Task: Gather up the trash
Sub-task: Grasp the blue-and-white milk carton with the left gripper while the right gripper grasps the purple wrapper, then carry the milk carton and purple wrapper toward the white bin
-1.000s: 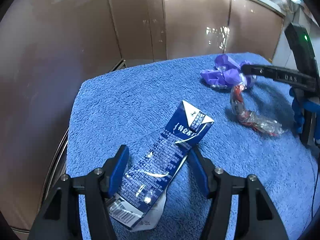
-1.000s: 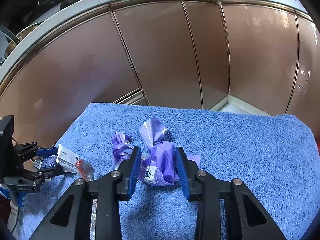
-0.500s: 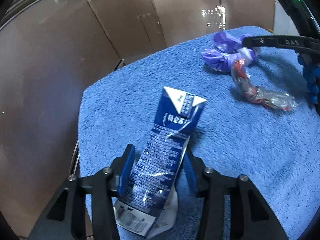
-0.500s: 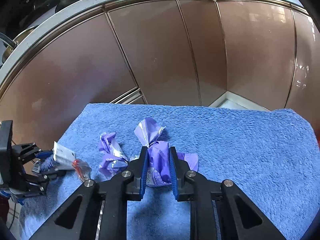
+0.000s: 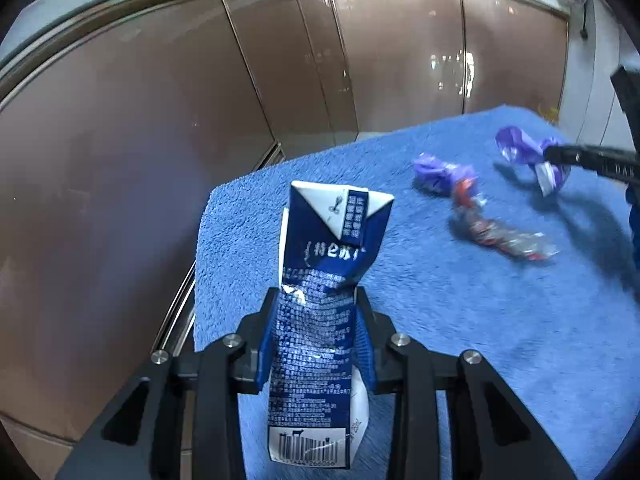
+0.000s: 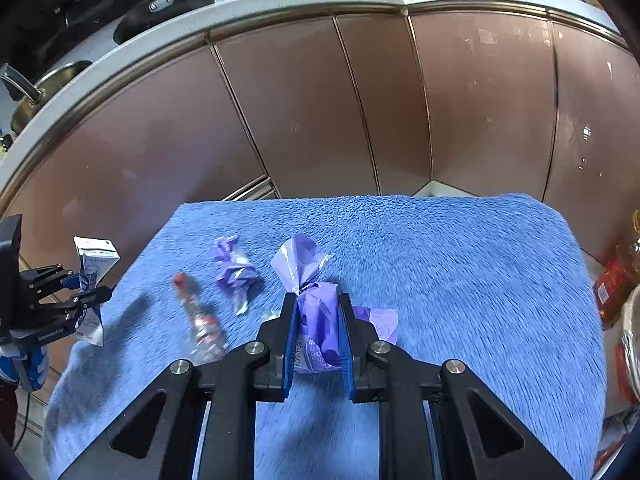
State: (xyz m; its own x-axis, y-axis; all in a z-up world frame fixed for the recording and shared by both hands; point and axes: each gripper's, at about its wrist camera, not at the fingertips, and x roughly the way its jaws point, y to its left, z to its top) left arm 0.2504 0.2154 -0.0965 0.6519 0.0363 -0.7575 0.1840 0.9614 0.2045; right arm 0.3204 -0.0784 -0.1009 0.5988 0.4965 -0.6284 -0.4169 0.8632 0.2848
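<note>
Two views are examined in turn. From the left wrist, the left gripper [image 5: 316,320] has its jaws closing on a crushed blue milk carton [image 5: 324,292]: both blue pads press its flattened sides at mid-length. The carton's white-cornered top juts forward beyond the fingertips, and its barcode end hangs back between the black finger arms. Below lies a blue towel [image 5: 460,340]. Loose on the towel, well apart from these fingers, are a crumpled purple wrapper [image 5: 438,170] and, just beside it, a twisted red-and-clear wrapper [image 5: 492,232].

From the right wrist, the right gripper [image 6: 318,332] pinches a purple bag [image 6: 316,320] between nearly closed pads. The bag's knotted neck and flared top stick out ahead of the fingertips; a printed flap spills out on the right side. Carton and left gripper appear at the towel's left edge.
</note>
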